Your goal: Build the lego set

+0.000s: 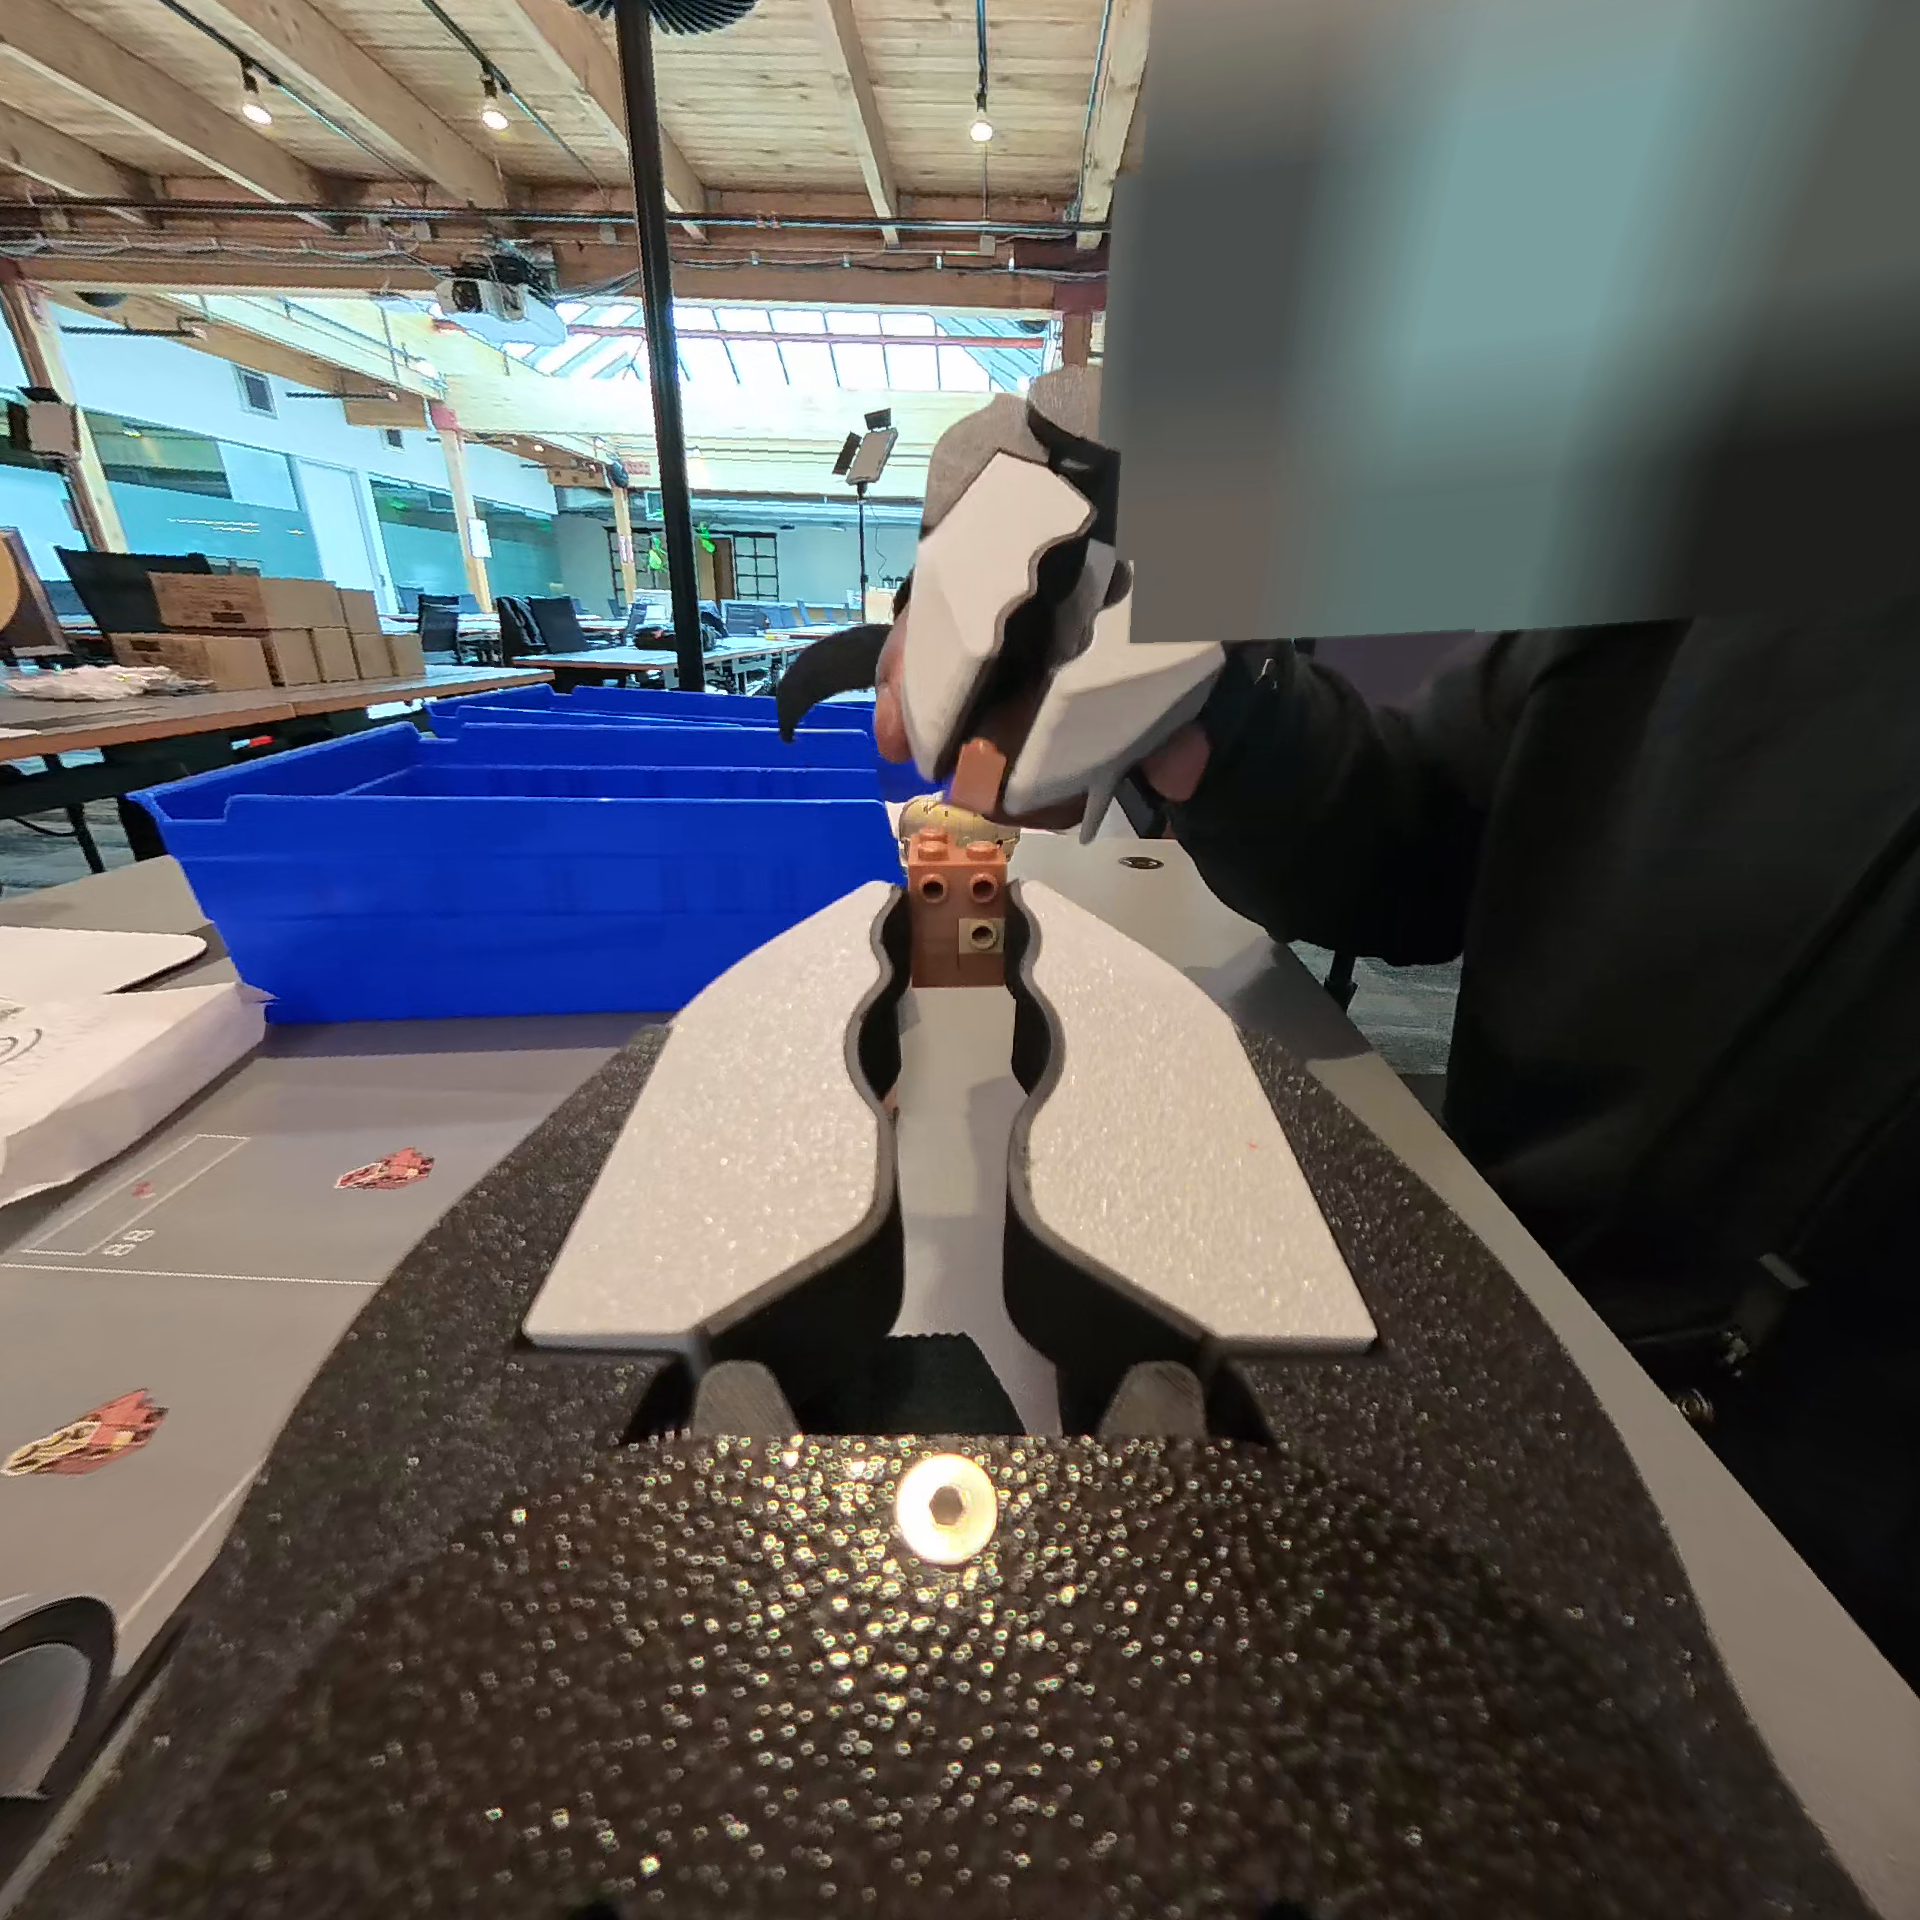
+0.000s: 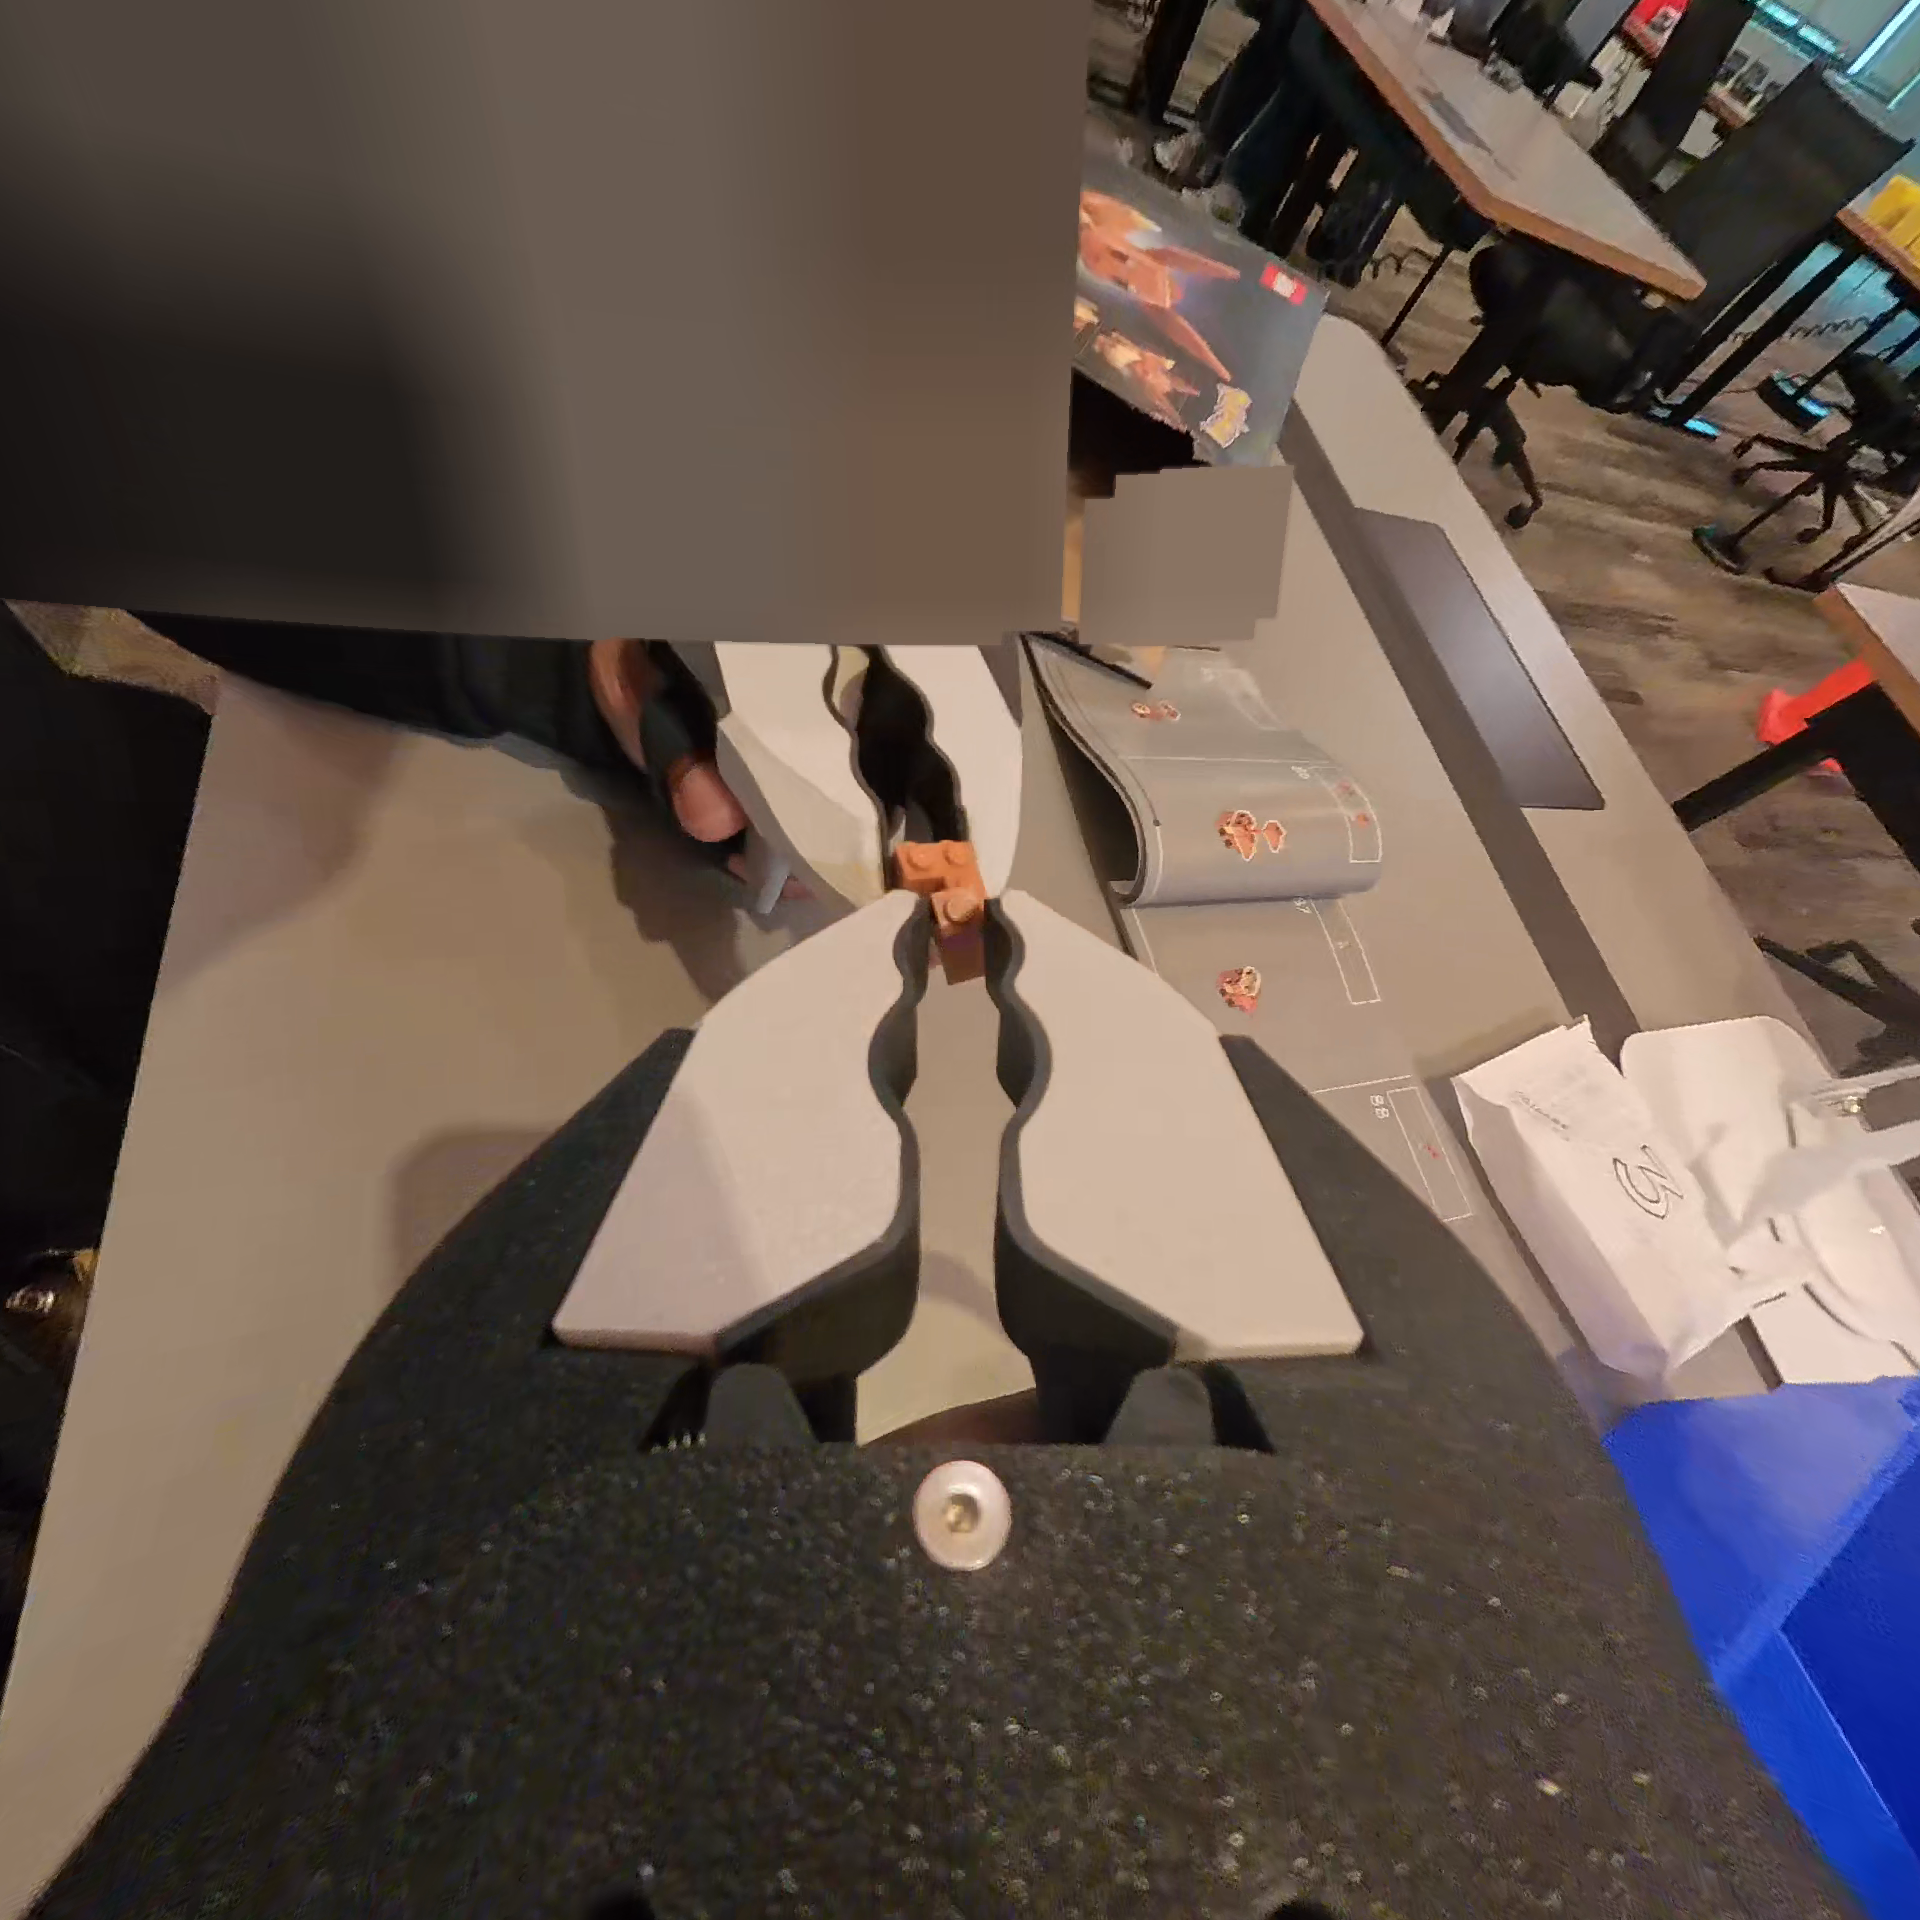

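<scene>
My left gripper (image 1: 956,909) is shut on a brown brick assembly (image 1: 957,928) with studs on its top and front and a small tan piece on its face, held above the grey table (image 1: 1174,883). My right gripper (image 1: 982,784) comes down from above, shut on a small brown brick (image 1: 980,771) just over the assembly's top. In the right wrist view my right gripper (image 2: 951,925) pinches that small brick (image 2: 958,940) at its fingertips. Its studded end is next to the assembly (image 2: 935,864), which is held in the left gripper (image 2: 935,831) beyond.
Blue bins (image 1: 520,862) stand behind on the left. An open instruction booklet (image 2: 1247,810) and white paper bags (image 2: 1662,1174) lie on the table to the right of the grippers. A printed box (image 2: 1195,312) stands farther back. A person's dark sleeve (image 1: 1455,810) is close by on the right. My left and right fingertips are right by each other.
</scene>
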Demonstrator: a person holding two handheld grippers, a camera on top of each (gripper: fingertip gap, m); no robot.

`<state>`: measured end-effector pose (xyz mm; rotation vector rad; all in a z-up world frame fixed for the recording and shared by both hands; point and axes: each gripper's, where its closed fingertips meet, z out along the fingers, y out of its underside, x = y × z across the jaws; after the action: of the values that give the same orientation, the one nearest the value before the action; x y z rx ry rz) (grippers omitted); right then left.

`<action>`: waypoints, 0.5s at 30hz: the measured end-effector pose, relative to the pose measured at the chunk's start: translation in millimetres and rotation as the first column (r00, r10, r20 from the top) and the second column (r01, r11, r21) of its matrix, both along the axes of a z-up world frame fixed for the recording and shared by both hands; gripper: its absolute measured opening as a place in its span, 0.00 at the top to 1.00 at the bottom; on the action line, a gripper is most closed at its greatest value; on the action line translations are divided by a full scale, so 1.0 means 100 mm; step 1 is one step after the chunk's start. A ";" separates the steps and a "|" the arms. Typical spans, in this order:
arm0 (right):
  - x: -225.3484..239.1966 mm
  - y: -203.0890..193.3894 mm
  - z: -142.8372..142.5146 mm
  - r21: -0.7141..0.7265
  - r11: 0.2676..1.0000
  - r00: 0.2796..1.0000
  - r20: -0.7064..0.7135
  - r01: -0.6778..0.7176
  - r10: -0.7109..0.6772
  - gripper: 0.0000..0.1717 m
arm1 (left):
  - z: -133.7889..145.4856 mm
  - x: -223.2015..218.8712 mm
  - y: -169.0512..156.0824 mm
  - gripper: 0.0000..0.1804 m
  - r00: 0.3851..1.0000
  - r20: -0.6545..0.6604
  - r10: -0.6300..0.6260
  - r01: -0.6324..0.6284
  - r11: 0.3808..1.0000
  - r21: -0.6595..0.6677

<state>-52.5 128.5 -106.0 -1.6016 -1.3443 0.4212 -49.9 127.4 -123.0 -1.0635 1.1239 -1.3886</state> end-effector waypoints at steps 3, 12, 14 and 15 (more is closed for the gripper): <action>-0.05 -0.01 -0.08 0.002 1.000 0.999 0.049 -0.007 0.007 0.95 | 0.00 0.00 0.00 0.91 1.000 0.001 0.004 -0.004 1.000 0.000; -0.07 0.00 -0.07 0.082 0.997 0.996 0.084 0.008 -0.015 0.95 | 0.01 -0.01 0.01 0.91 1.000 0.009 -0.013 0.014 0.999 -0.034; -0.08 0.00 -0.04 0.094 0.996 0.998 0.065 0.007 -0.013 0.95 | 0.01 -0.01 0.00 0.91 1.000 0.006 -0.021 0.021 0.999 -0.041; -0.09 -0.02 -0.04 0.089 0.996 0.998 0.058 0.001 -0.006 0.95 | 0.00 0.00 -0.01 0.91 1.000 0.001 -0.027 0.027 0.999 -0.038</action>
<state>-61.2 126.8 -109.9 -1.5530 -1.3844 0.3109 -50.1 126.1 -122.7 -1.0786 1.1191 -1.4368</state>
